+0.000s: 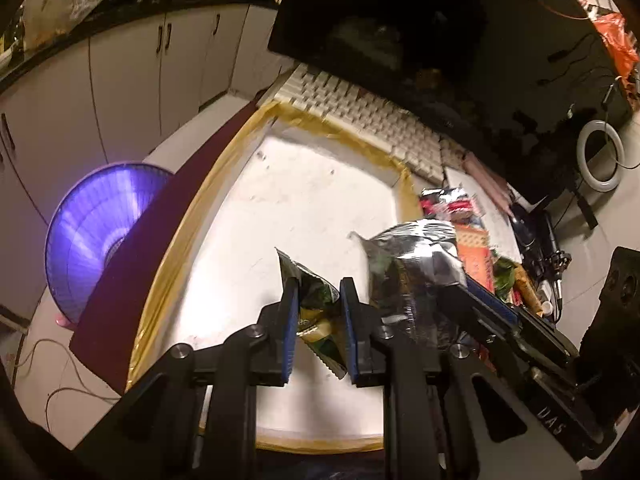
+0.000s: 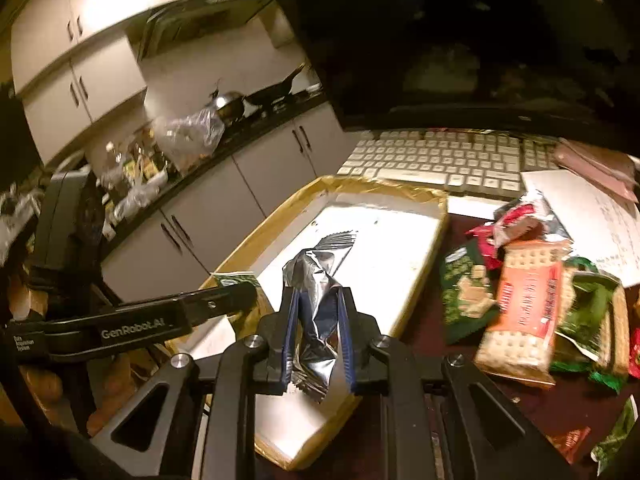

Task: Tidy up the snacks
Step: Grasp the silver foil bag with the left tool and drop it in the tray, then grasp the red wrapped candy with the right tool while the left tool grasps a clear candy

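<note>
Crinkly foil snack packets (image 2: 316, 320) (silver, green (image 1: 316, 312)) pinched in both grippers over flat white tray (image 1: 304, 200)

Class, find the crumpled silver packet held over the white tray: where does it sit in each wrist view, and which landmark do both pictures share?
Left wrist view: the silver packet shows right of centre, pinched by the right gripper entering from the right.
Right wrist view: the silver packet sits at centre, between the gripper's own fingers, above the tray.
Shared landmark: the white keyboard just beyond the tray.
</note>
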